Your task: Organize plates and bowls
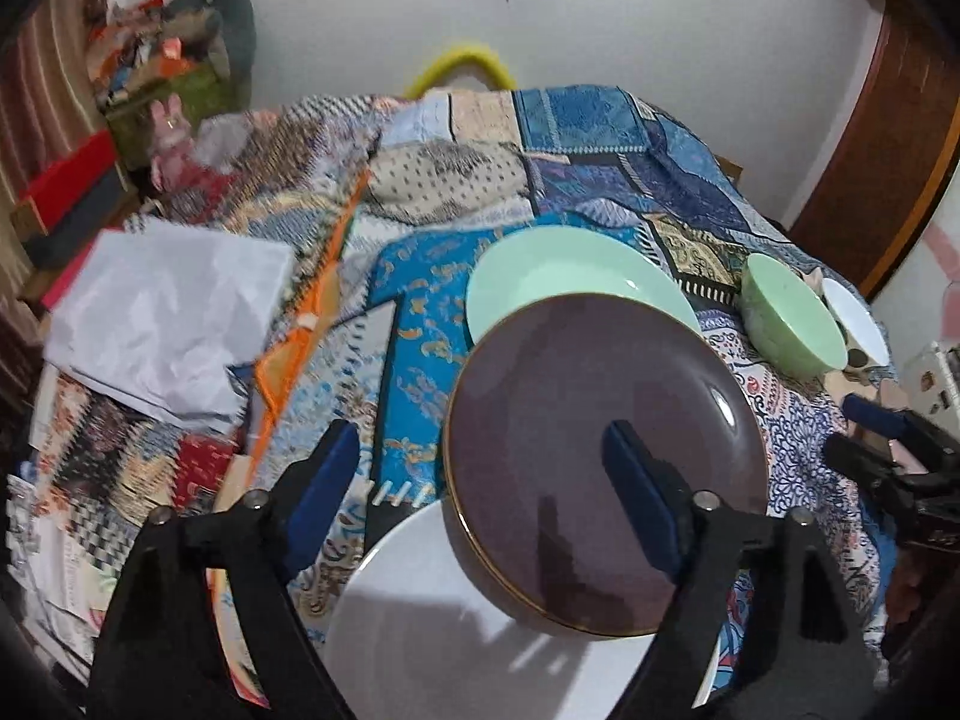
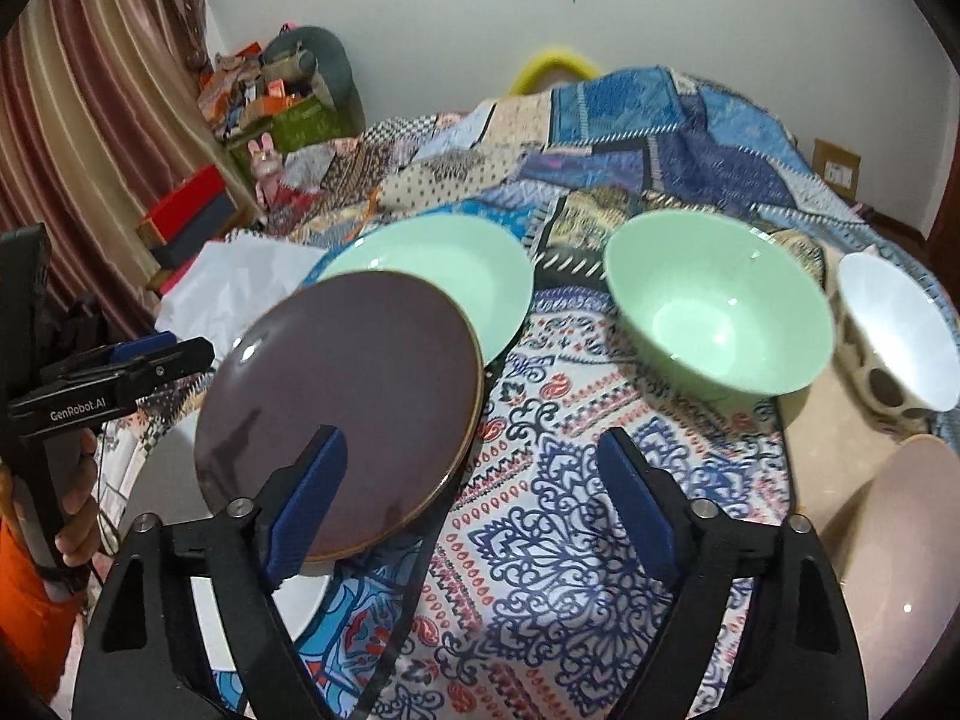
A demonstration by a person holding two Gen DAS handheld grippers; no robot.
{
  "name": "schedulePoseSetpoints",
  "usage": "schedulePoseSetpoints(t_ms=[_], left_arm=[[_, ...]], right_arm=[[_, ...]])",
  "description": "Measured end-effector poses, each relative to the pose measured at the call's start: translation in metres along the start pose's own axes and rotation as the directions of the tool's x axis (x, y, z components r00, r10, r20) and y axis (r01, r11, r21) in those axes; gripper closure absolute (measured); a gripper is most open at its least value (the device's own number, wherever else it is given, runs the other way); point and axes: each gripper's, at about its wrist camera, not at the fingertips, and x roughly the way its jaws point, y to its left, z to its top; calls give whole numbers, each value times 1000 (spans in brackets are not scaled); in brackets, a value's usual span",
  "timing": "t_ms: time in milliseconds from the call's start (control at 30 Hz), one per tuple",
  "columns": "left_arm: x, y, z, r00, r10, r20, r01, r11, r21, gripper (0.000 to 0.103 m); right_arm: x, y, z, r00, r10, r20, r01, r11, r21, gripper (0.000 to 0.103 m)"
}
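purple plate [image 1: 606, 450]: round, dark purple-brown, glossy, thin gold line along rim; sits tilted, its near edge over the white plate, far edge over the mint plate
white plate [image 1: 420, 630]: plain white, flat, nearest the cameras, partly under the purple plate
mint plate [image 1: 540, 276]: pale green, shallow, behind the purple plate, partly covered by it
mint bowl [image 2: 720, 318]: pale green, deep, glossy inside, upright, right of the plates, apart from them
white bowl [image 2: 900, 324]: white inside, dark spots on cream outer wall, just right of the mint bowl
pink plate [image 2: 900, 540]: pale pink, at right edge, only partly in view
surface: patchwork cloth [image 2: 540, 450], blue, white and red prints; crumpled white paper [image 1: 168, 312] to the left
left gripper [image 1: 480, 498]: jaws apart, nothing gripped; right finger in front of the purple plate, left finger over the cloth; contact cannot be told
right gripper [image 2: 474, 498]: jaws apart, nothing between them; left finger in front of the purple plate's edge, right finger over the cloth
hand [image 2: 78, 510]: holds the left gripper's handle, orange sleeve below
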Motion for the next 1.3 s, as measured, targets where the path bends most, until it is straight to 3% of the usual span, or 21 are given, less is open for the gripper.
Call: schedulePoseSetpoints(t_ms=[233, 367, 667, 967, 1300], left_arm=[[15, 1, -1, 998, -31, -49, 32, 999, 23, 30], [20, 0, -2, 997, -46, -68, 48, 998, 30, 38], [31, 1, -2, 992, -66, -107, 69, 997, 27, 59], [43, 9, -4, 985, -77, -156, 78, 997, 1, 72], [44, 4, -7, 987, -53, -150, 56, 998, 13, 72]], right_arm=[[18, 3, 3, 999, 14, -41, -14, 1000, -14, 38], [26, 5, 3, 997, 28, -68, -30, 999, -14, 52], [41, 8, 5, 993, 59, -106, -60, 998, -9, 69], [54, 5, 5, 988, 84, -130, -84, 996, 4, 74], [50, 6, 5, 990, 78, -114, -78, 997, 2, 76]])
